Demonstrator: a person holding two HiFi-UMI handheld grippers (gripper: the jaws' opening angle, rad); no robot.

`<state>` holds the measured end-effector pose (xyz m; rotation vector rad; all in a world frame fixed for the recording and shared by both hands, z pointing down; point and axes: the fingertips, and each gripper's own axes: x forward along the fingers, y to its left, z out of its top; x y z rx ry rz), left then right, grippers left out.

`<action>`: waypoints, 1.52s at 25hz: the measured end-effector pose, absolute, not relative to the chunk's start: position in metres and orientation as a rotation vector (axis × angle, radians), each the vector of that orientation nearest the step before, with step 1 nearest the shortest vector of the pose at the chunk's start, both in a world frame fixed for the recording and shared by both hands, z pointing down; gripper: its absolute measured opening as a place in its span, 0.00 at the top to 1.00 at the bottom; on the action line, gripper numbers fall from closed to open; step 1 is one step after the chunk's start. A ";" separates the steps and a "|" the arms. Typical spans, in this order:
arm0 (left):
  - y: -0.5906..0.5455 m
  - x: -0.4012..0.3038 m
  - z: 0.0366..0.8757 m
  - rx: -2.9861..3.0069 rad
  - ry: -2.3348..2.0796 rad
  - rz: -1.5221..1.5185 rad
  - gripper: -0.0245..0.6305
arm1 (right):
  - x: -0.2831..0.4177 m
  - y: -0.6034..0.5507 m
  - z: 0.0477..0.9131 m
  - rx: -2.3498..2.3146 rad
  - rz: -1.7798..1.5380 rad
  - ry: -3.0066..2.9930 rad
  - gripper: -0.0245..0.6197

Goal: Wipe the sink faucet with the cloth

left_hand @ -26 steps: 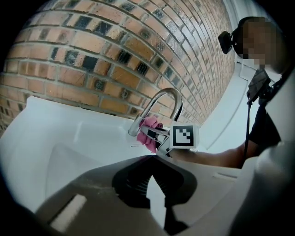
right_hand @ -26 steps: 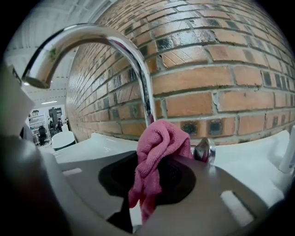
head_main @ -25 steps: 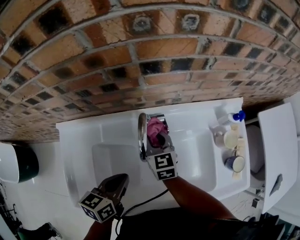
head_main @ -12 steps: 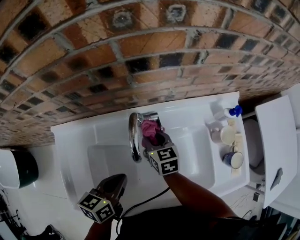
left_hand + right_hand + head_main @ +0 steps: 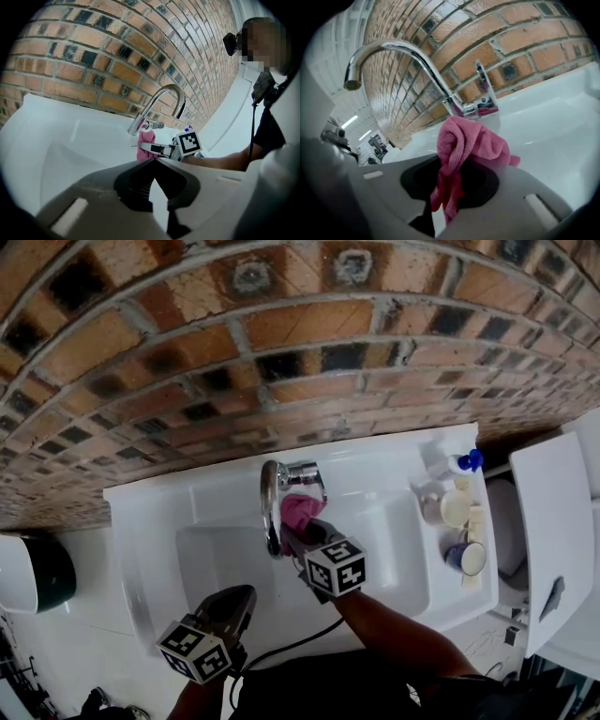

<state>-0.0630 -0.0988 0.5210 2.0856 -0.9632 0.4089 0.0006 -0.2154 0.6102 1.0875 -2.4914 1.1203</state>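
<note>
Nearest the camera, got the left tongs [image 5: 246, 594] sitting low by the front rim of the white sink [image 5: 394, 563]. Tips pressed together there, nothing between them.

Just past that, got the right tongs [image 5: 452, 164] clamped on a pink cloth [image 5: 478, 140], all bunched up, with a fold spilling over the tips and a tail dangling down between them. Holding that cloth out over the basin, right up near the base of the chrome faucet [image 5: 272, 498] and just to the right of the curved spout. Can't really tell whether cloth and metal actually touch. From the right gripper view, seeing the spout arch high overhead, outlet pointing down, with the little lever standing up at the base behind the cloth.

Off to the left of the sink, spotted a dark green bin [image 5: 49, 566]. Over on the sink's right ledge, a bottle with a blue cap [image 5: 465, 465] and a couple of cups [image 5: 457, 514] lined up close together.

Behind all that, just a brick wall [image 5: 281, 334] in reddish brown with dark patches.
</note>
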 end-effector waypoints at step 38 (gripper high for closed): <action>-0.080 -0.129 0.512 2.097 -1.058 0.246 0.95 | -0.013 -0.266 0.472 1.100 0.785 -2.925 0.81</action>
